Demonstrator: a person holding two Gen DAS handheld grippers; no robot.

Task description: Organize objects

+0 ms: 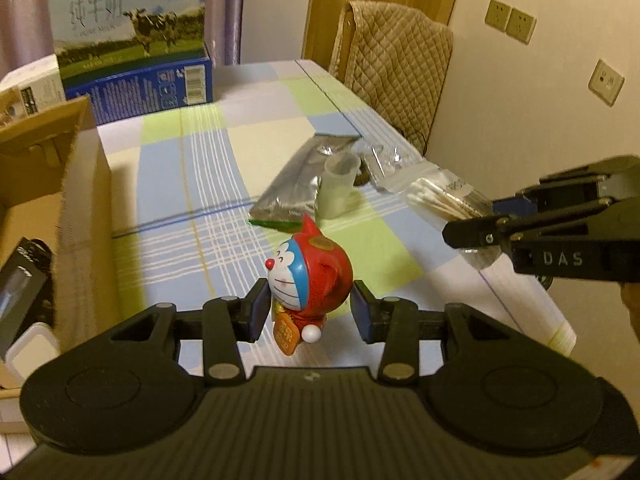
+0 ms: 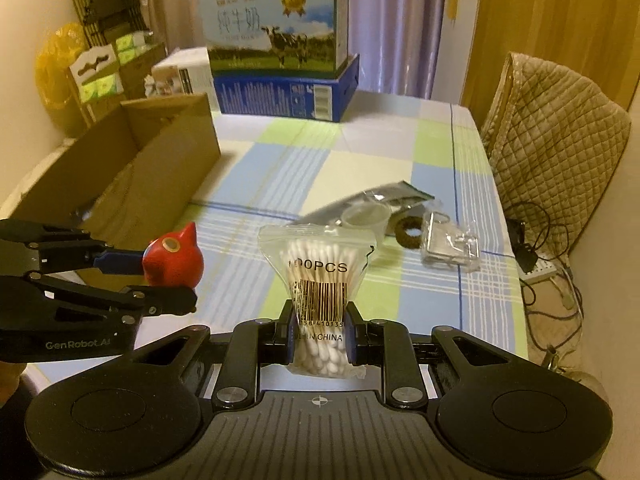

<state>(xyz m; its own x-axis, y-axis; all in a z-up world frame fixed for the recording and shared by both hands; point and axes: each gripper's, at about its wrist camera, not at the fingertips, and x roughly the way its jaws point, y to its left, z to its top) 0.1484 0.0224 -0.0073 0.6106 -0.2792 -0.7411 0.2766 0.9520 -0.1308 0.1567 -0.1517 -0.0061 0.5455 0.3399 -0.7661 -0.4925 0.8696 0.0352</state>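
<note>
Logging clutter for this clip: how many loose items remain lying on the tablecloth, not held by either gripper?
4: a silver foil pouch, a small plastic cup on it, a dark ring, and a clear packet rightmost. More may be hidden.

Dim, warm yellowish indoor light — soft shadows, slight blur throughout, and strong fisheye bending with dark corners.

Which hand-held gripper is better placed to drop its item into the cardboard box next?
Left. The left hand-held gripper, holding the Doraemon figure, sits beside the cardboard box; the right hand-held gripper, clamping the cotton swab bag, is farther away.
</note>
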